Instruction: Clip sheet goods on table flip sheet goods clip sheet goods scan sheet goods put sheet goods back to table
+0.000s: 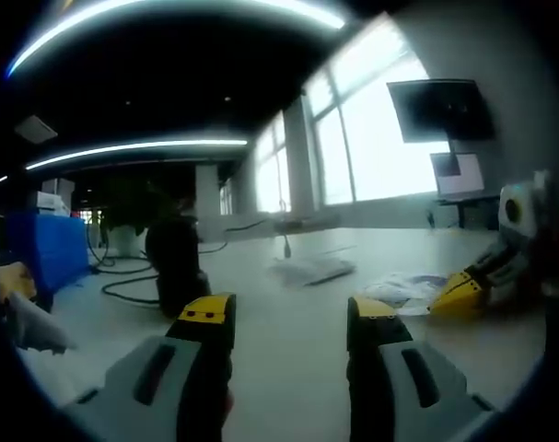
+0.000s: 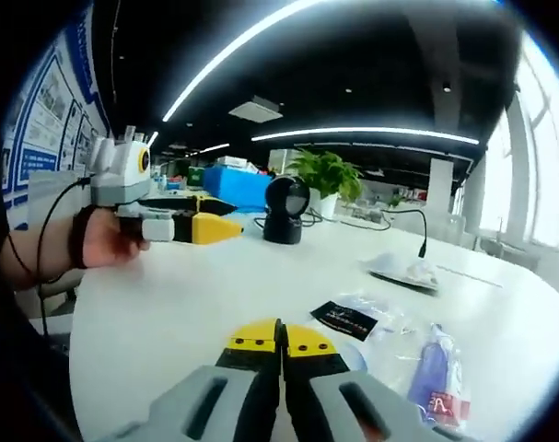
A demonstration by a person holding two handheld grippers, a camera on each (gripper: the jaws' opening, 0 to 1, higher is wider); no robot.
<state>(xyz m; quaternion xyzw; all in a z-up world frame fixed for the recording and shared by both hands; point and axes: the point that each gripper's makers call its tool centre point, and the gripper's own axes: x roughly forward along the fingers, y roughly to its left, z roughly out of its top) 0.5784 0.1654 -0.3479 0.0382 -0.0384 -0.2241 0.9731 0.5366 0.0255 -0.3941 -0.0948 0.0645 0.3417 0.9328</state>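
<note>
In the left gripper view, the left gripper [image 1: 291, 322] stood wide open; the packets [image 1: 403, 287] lay to the right, near the right gripper [image 1: 460, 293]. In the right gripper view, the right gripper [image 2: 281, 343] was closed on nothing, and the clear packets [image 2: 390, 336] lay just beyond at lower right, their long axis running up-left.

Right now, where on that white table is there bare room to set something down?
Bare tabletop lies between the left hand-held gripper and the plastic packets. It is crowded from the packets to the flat bag, and cables trail by the black scanner.
</note>
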